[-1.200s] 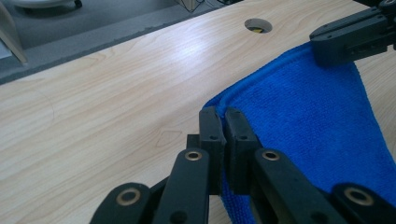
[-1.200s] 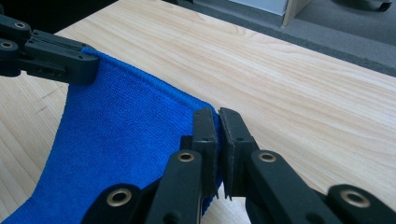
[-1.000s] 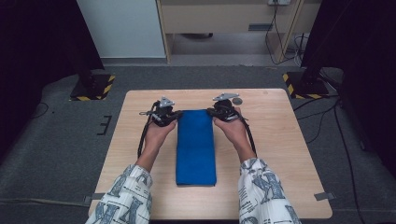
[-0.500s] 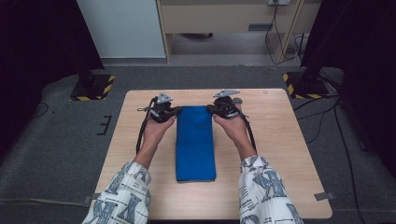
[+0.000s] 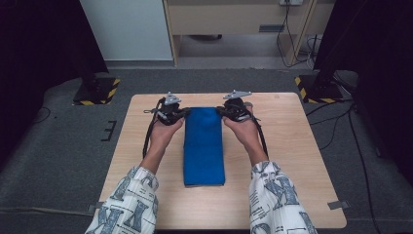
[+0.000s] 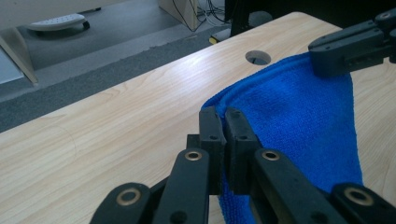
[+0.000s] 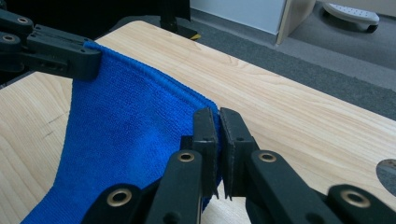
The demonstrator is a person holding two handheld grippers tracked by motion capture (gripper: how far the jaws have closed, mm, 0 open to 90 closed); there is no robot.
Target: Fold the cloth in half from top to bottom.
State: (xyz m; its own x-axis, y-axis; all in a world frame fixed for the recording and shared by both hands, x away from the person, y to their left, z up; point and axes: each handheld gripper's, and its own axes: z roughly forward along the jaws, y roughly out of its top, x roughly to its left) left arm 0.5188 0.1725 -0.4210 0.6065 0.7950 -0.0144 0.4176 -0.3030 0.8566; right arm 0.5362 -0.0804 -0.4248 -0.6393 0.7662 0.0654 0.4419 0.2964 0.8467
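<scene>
A pale wooden worktop (image 5: 292, 146) stands on grey carpet (image 5: 58, 161), its grain running lengthwise and its top bare apart from one thing: a blue cloth (image 5: 203, 146), folded into a long narrow strip that lies down the middle, one short end near the person's side and the other near the far edge. A round cable hole (image 6: 258, 57) is cut into the wood close to the far edge.

The person's patterned sleeves (image 5: 129, 204) come in from the near side. The left gripper (image 5: 181, 113) is at the far left corner of the cloth, the right gripper (image 5: 221, 111) at the far right corner. Each has its jaws clenched on its corner: in the left gripper view the black jaws pinch the hemmed edge, and the right gripper view shows the same at the other corner. Between the two the far edge is raised a little off the wood, while the rest of the strip lies flat.

Beyond the worktop there is a white panel (image 5: 129, 29) and a light wooden cabinet (image 5: 234, 19) with cables hanging beside it. Dark curtains close off both sides, and two black stand bases with yellow-and-black striped edges (image 5: 97, 92) sit on the carpet.
</scene>
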